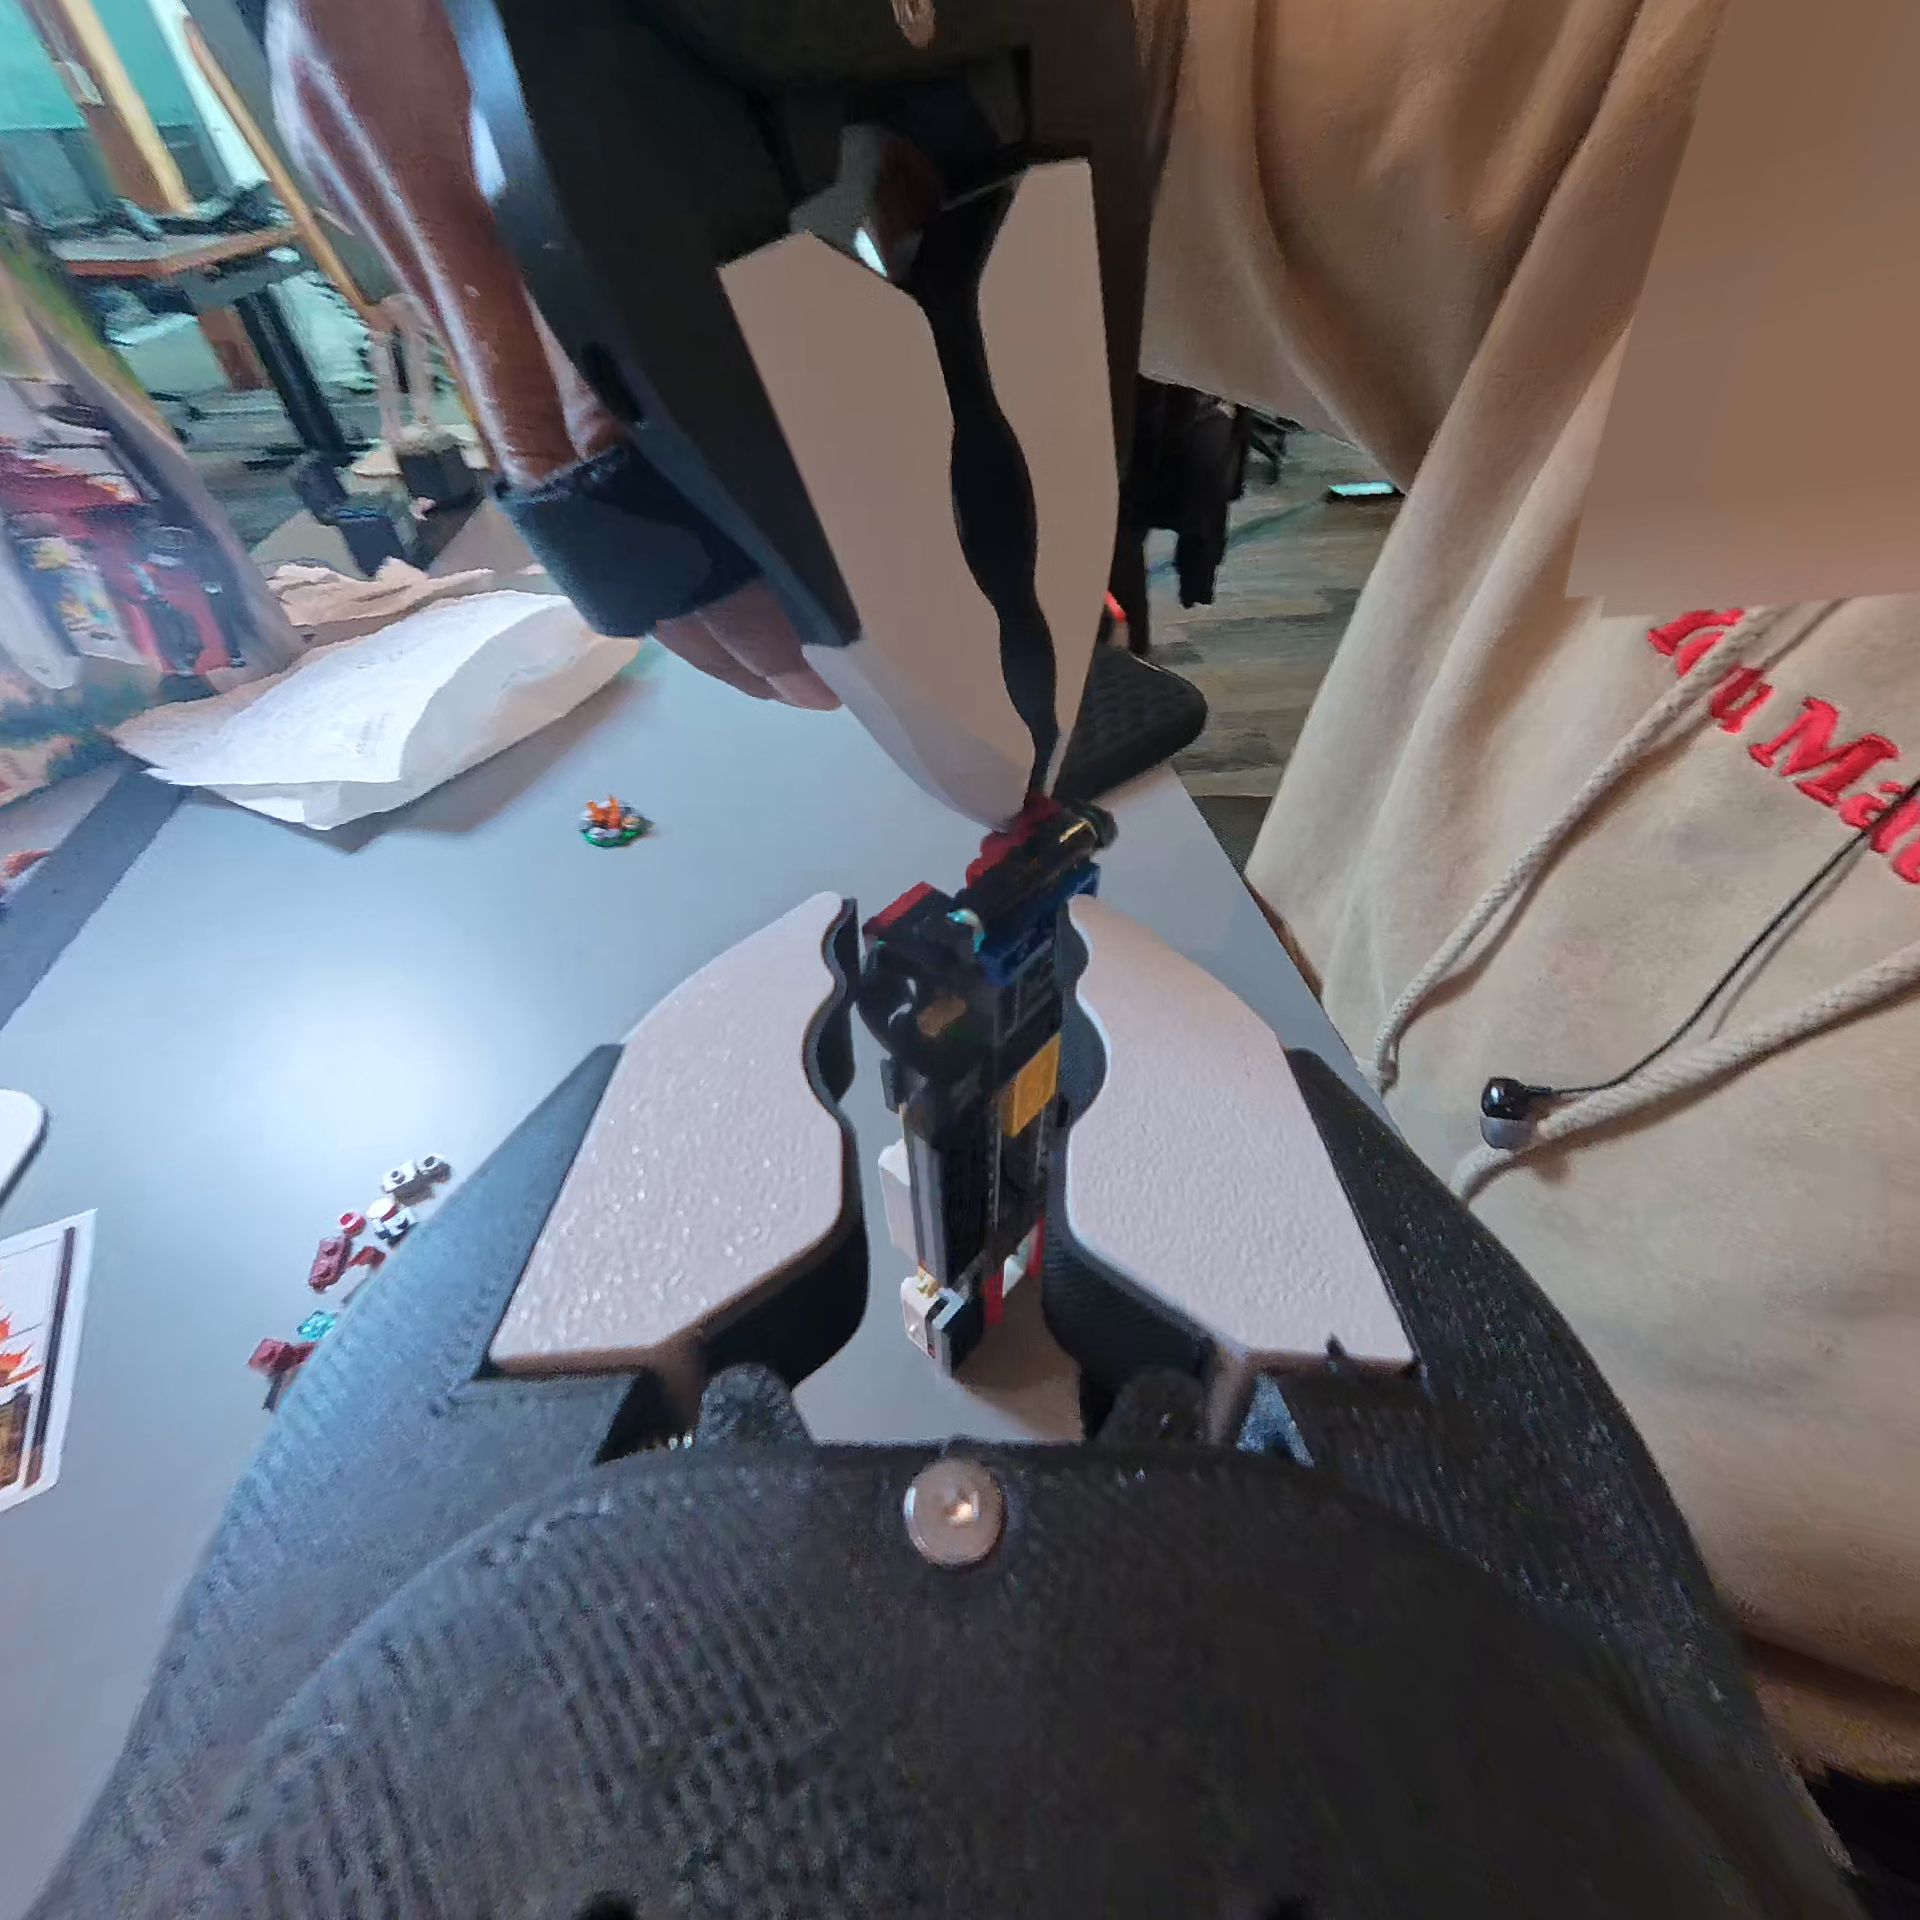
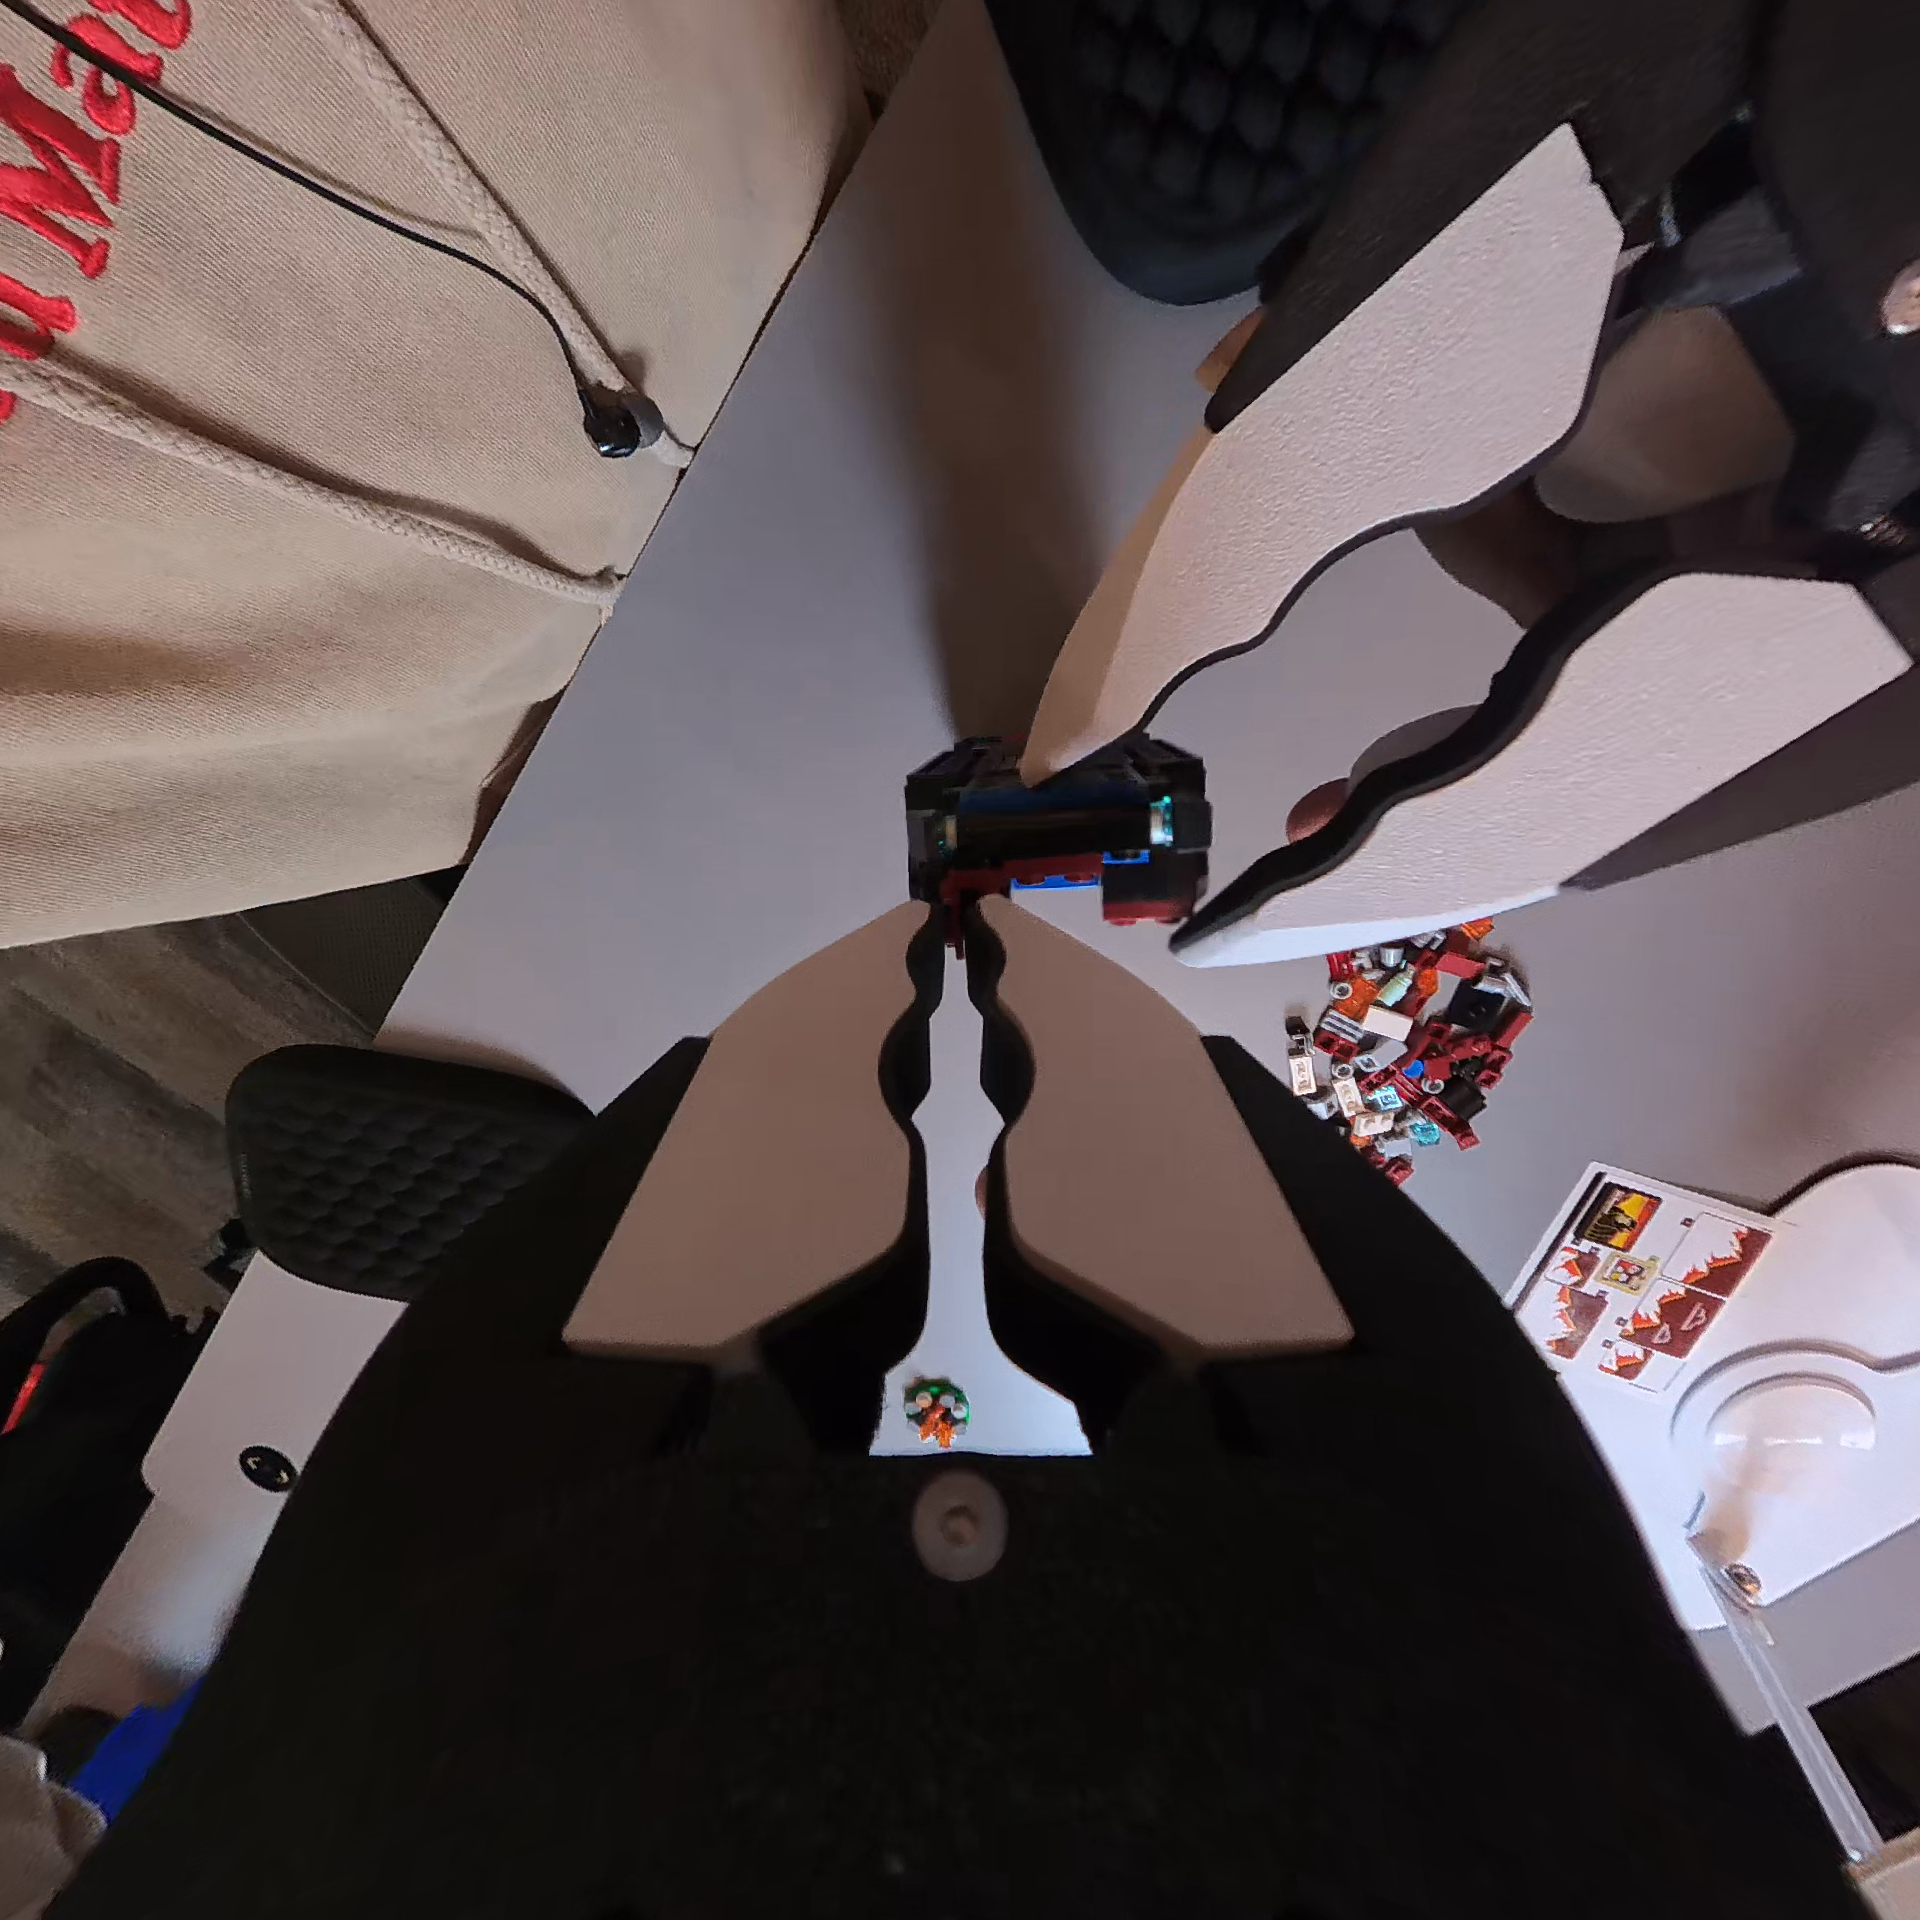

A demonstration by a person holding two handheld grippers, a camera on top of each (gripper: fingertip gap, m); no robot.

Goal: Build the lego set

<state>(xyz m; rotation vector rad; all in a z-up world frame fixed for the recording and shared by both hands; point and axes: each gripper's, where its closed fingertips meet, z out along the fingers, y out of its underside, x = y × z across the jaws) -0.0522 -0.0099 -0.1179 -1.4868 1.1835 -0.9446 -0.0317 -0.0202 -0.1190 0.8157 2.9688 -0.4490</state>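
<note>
Left gripper [image 1: 961,997] at frame centre, pads clamped on a black, blue and red toy-brick model [image 1: 971,1049], right gripper [image 2: 961,914] nearly closed, pinching its dark red plate, loose bricks [image 2: 1408,1049] lower right on the grey table [image 2: 748,623].

A pale grey bench [image 2: 727,665] carries a loose heap of small toy bricks [image 2: 1413,1049], mostly dark red. Just beside the heap lie a sticker sheet [image 2: 1652,1278] and a white moulded tray [image 2: 1829,1382]. Well apart from the heap sit a small green-and-orange brick piece [image 1: 615,821] and crumpled white paper [image 1: 384,696].
</note>
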